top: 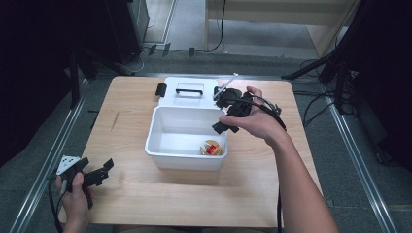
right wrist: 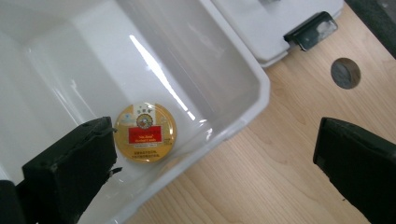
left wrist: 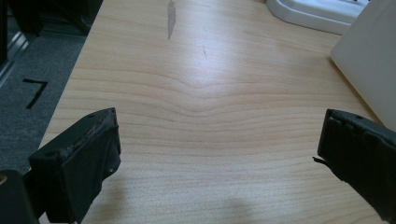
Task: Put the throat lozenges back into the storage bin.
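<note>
Wooden tabletop (top: 145,194), light grain, standing on grey carpet with dark equipment stands and cables around it.

Item 1: white plastic bin (top: 187,160), open, rectangular, at the centre of the table. Its lid (top: 189,99) lies flat on the table behind it, touching or just beside the rear wall, with a black handle (top: 189,88) on top and a black latch (top: 161,89) at its left end.

Item 2: round gold tin (top: 211,147) with a red label, lying flat on the bin floor in the near right corner. In the right gripper view the gold tin (right wrist: 145,132) rests label up, close to the bin wall (right wrist: 219,126), with nothing touching it.

Item 3: right gripper (top: 224,126), held over the right rim of the bin. Jaws spread wide and empty; one jaw hangs over the bin interior beside the tin, the other over the bare table outside the wall.

Item 4: left gripper (top: 104,170), held low at the near left corner of the table, well apart from the bin. Jaws wide open, nothing between them but bare wood.

Status, as judged: the tin is already in the bin, so placing appears done. Remaining: right gripper to clear the rim; lid still off, and may need fitting and latching.
</note>
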`<state>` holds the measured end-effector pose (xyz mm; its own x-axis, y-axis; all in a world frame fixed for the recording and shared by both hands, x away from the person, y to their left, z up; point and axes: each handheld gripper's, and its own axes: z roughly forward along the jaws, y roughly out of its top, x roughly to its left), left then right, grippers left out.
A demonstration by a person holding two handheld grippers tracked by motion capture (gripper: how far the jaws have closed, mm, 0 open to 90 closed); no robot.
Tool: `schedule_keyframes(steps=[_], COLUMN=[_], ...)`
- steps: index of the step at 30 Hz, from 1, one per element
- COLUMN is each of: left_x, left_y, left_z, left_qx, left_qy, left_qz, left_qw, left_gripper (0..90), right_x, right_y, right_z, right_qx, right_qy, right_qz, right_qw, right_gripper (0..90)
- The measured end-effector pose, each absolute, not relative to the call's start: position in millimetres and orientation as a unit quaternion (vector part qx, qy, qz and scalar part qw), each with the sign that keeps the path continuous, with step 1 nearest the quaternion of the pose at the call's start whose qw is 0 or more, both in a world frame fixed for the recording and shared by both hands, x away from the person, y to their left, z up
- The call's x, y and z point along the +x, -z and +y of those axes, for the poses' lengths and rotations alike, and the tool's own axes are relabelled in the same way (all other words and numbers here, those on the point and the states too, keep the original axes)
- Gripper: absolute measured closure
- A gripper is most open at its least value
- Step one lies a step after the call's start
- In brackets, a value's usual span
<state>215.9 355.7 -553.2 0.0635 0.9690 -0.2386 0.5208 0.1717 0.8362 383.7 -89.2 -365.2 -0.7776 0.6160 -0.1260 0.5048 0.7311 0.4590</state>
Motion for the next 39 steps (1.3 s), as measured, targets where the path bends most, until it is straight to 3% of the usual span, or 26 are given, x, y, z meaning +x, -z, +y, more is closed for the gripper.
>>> schedule_keyframes(steps=[21,39], left_x=[215.8,216.3], left_y=[553.2,552.9], left_z=[355.6,354.8], left_qx=[0.589,0.593], left_qy=[-0.261,-0.263], left_qz=[0.632,0.632], left_qw=[0.430,0.424], left_gripper=[0.0,0.0], right_x=[365.0,325.4], right_y=[388.6,459.1], right_z=[-193.1,-269.0], right_qx=[0.406,0.491], right_qy=[-0.273,-0.312], right_qz=[0.849,0.784], right_qw=[0.200,0.215], right_gripper=[0.0,0.0])
